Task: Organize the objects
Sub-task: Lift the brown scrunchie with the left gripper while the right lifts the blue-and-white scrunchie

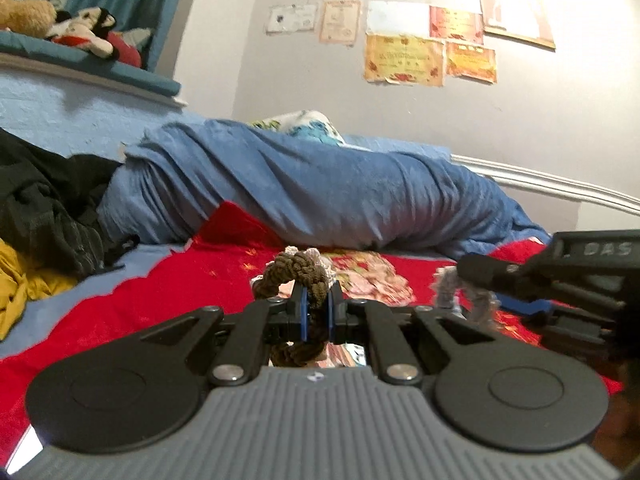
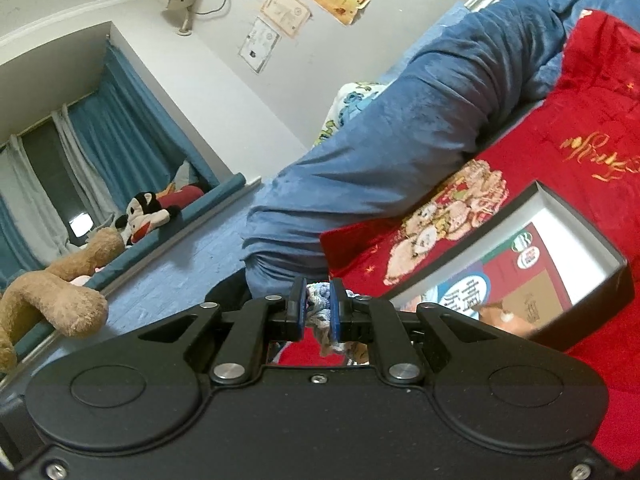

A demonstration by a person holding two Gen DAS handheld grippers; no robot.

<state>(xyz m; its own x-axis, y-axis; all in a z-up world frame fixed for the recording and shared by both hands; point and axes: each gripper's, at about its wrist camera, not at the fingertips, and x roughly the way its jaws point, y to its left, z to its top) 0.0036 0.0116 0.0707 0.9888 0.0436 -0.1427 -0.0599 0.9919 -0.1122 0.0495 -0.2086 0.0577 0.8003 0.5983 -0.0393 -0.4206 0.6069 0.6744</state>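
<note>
My left gripper [image 1: 317, 307] is shut on a brown braided hair tie [image 1: 298, 270], held just above the red blanket [image 1: 168, 304]. A pale pink braided piece [image 1: 316, 257] sits against the brown one. My right gripper [image 2: 318, 309] is shut on a grey-blue braided hair tie [image 2: 316, 294]; in the left wrist view it [image 1: 516, 296] enters from the right with the grey hair tie [image 1: 472, 300] hanging from its fingers. An open black box [image 2: 624, 280] with a printed card inside lies on the red blanket [image 2: 592, 100], right of the right gripper.
A rolled blue blanket [image 1: 320, 188] lies across the bed behind the grippers. Dark clothes [image 1: 44, 208] and a yellow cloth [image 1: 20, 284] lie at the left. Plush toys [image 2: 144, 212] sit on the window ledge. Certificates [image 1: 404, 60] hang on the wall.
</note>
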